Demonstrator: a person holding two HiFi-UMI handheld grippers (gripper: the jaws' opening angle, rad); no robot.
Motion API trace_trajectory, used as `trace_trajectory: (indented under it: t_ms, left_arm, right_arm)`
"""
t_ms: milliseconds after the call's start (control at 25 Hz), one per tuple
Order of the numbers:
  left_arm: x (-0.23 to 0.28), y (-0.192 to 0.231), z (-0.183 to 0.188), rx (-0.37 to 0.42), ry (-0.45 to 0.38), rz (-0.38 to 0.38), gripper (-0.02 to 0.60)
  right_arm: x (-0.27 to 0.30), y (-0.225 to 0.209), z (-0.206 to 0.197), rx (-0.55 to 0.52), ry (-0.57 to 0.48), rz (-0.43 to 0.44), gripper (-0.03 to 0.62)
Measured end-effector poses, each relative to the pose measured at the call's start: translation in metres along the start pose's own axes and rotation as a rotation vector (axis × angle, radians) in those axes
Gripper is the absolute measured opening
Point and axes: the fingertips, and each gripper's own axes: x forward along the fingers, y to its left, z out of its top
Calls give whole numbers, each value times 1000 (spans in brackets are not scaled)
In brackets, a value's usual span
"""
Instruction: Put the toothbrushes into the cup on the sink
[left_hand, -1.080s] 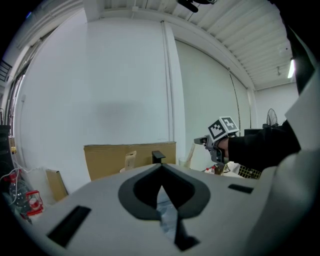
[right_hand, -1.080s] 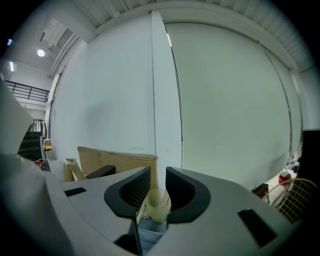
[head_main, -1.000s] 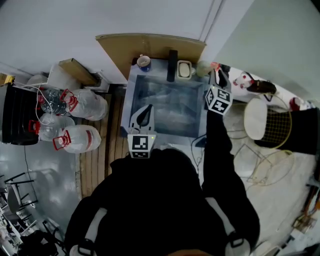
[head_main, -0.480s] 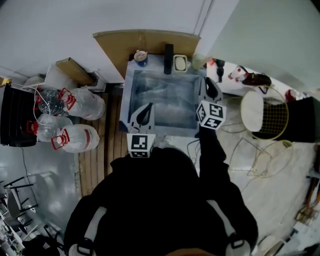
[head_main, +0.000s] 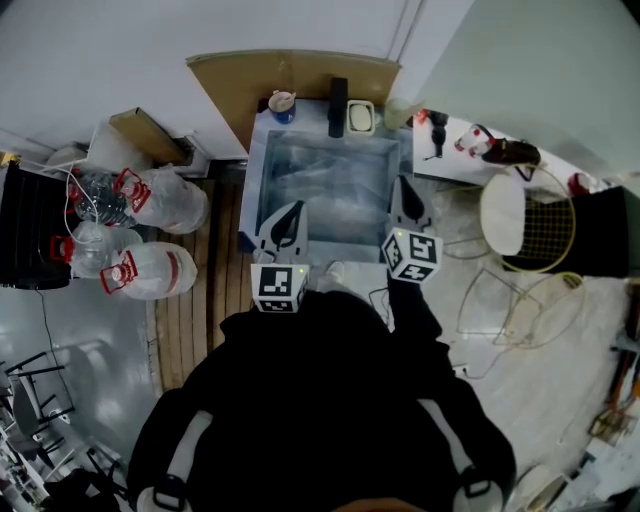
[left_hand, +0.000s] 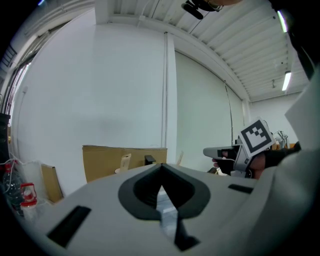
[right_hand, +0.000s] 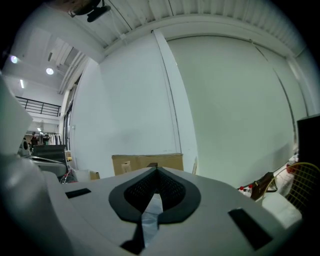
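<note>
The steel sink (head_main: 262, 190) is straight ahead in the head view. A blue and white cup (head_main: 283, 102) stands on its far rim, left of the black tap (head_main: 338, 105); something pale sticks up out of it. My left gripper (head_main: 292, 210) hangs over the sink's near left part, shut and empty. My right gripper (head_main: 403, 183) is at the sink's near right edge, also shut with nothing in it. In the left gripper view the jaws (left_hand: 161, 167) meet at the tip, and the right gripper (left_hand: 212, 152) shows beside them. The right gripper view shows closed jaws (right_hand: 156, 170).
A soap dish (head_main: 361, 116) sits right of the tap. Cardboard (head_main: 290, 78) leans on the wall behind the sink. Water jugs (head_main: 150, 272) crowd the floor at left. A shelf with small bottles (head_main: 475, 145), a white round seat (head_main: 505, 228) and a wire basket (head_main: 555, 250) stand at right.
My right gripper has drawn back from the sink's far right corner to its near right edge. The left gripper has stayed where it was.
</note>
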Motion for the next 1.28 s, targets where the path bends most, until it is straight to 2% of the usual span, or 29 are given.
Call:
trace_trajectory:
  t_ms: [240, 560, 920, 1280]
  left_arm:
    - [-2, 0, -2, 16, -10, -12, 2]
    - [-6, 1, -5, 1, -10, -19, 2]
    - [-5, -1, -6, -3, -20, -43, 2]
    - [-4, 1, -8, 12, -5, -37, 2]
  right_arm:
    - [-18, 31, -10, -13, 7, 57, 3]
    - [-39, 55, -26, -39, 41, 80, 3]
    - [-43, 52, -32, -10, 68, 56, 3]
    - [-45, 52, -32, -4, 70, 60, 3]
